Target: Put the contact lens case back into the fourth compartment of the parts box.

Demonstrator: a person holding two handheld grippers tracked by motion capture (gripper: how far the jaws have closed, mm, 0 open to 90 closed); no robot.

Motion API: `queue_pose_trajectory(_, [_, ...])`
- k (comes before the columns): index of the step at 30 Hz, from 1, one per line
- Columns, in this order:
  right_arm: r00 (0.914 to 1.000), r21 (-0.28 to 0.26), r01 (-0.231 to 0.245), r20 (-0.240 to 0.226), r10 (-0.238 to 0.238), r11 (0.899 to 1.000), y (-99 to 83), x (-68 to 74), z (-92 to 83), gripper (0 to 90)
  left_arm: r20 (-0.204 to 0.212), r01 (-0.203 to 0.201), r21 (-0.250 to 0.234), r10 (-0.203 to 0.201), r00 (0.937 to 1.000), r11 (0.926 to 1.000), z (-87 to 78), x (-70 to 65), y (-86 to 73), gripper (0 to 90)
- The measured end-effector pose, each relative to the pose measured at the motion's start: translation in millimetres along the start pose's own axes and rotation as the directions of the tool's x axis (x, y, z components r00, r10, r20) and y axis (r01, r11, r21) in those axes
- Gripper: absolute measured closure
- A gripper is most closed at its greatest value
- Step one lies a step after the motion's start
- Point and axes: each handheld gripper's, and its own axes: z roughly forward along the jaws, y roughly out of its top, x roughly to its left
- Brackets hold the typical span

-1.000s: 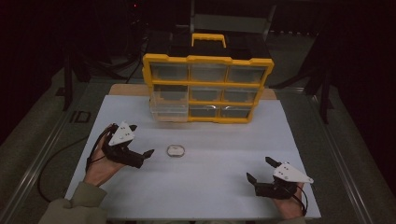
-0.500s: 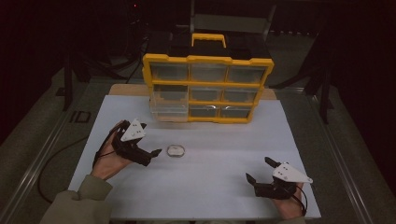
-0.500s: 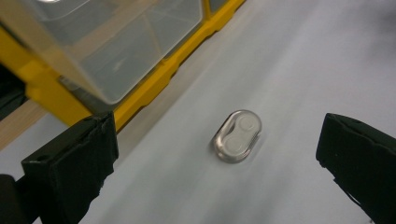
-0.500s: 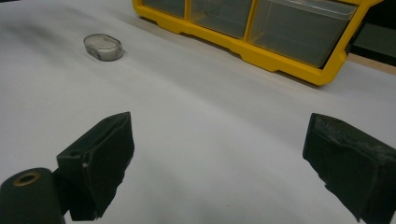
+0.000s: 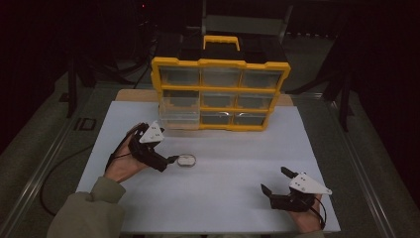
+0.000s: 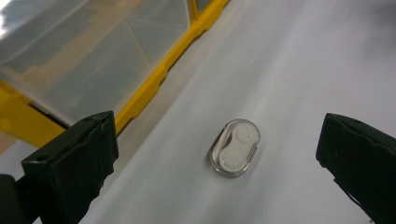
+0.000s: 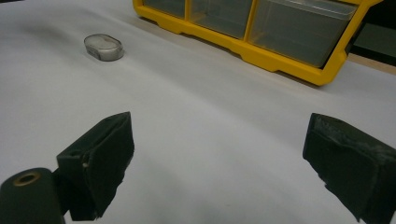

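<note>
The left gripper (image 5: pixel 166 159) has its jaws spread wide and empty, just short of a small clear oval case (image 5: pixel 186 160) lying flat on the white desk (image 5: pixel 223 198) near the yellow drawer organizer (image 5: pixel 220 94). The right gripper (image 5: pixel 277 186), jaws likewise wide and empty, rests well apart at the desk's near right.

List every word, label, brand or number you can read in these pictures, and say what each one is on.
None can be read.
The yellow organizer shows no legible label on its frame or clear drawers.
The small clear case bears no print.
Neither the left tool nor the right tool carries visible marking.
</note>
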Motion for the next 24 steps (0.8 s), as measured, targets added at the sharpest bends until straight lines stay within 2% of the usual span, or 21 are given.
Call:
queue_pose_trajectory(8, [1.0, 0.001, 0.001, -0.002, -0.001, 1.0, -0.2, 0.0, 0.1, 8.0, 0.021, -0.017, 0.036, 0.016, 0.9997, 0.9992, 12.2, 1.9, 2.8, 0.0])
queue_pose_trajectory(14, [1.0, 0.003, 0.003, -0.004, -0.003, 1.0, -0.2, 0.6, 0.9, 8.0, 0.052, -0.033, 0.048, 0.031, 0.9982, 0.9983, 18.5, 3.5, 4.0, 0.0])
queue_pose_trajectory(20, [1.0, 0.004, 0.003, -0.007, -0.003, 1.0, -0.3, 0.5, 1.0, 8.0, 0.07, -0.053, 0.072, 0.048, 0.9964, 0.996, 25.2, 4.9, 7.1, 0.0])
queue_pose_trajectory(24, [1.0, 0.006, 0.005, -0.007, -0.004, 1.0, -0.3, 0.6, 1.1, 8.0, 0.079, -0.065, 0.104, 0.057, 0.9953, 0.9924, 31.7, 5.3, 9.1, 0.0])
